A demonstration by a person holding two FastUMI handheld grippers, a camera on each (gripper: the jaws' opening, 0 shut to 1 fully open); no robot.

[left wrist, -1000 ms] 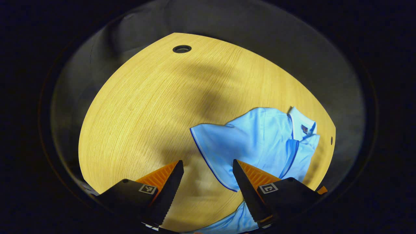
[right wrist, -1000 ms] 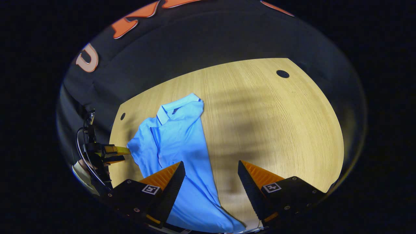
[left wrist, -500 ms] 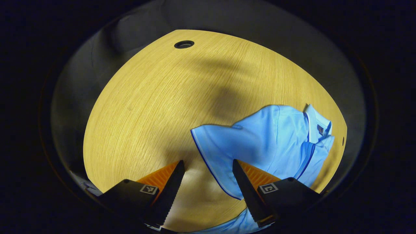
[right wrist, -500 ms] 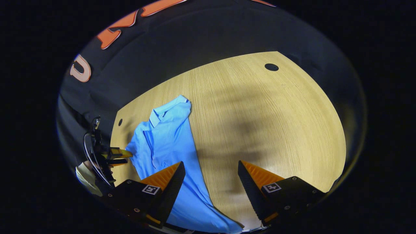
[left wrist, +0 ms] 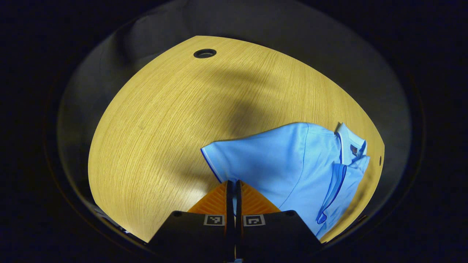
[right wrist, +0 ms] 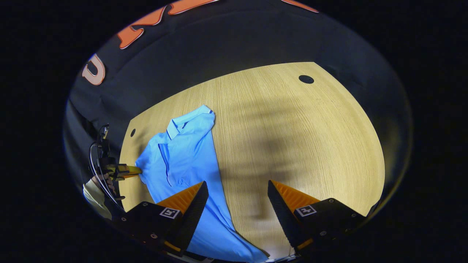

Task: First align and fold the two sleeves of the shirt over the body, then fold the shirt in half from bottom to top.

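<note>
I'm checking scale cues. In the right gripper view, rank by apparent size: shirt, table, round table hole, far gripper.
1. table
2. shirt
3. left gripper, far off, so it looks small
4. round hole, also far; its rank against the gripper is unsure.

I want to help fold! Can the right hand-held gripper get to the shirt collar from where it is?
Probably yes. The right hand-held gripper is open, and nothing stands between it and the collar, just flat light blue polo shirt and bare wooden table. The left hand-held gripper stays off at the sleeve edge.
</note>
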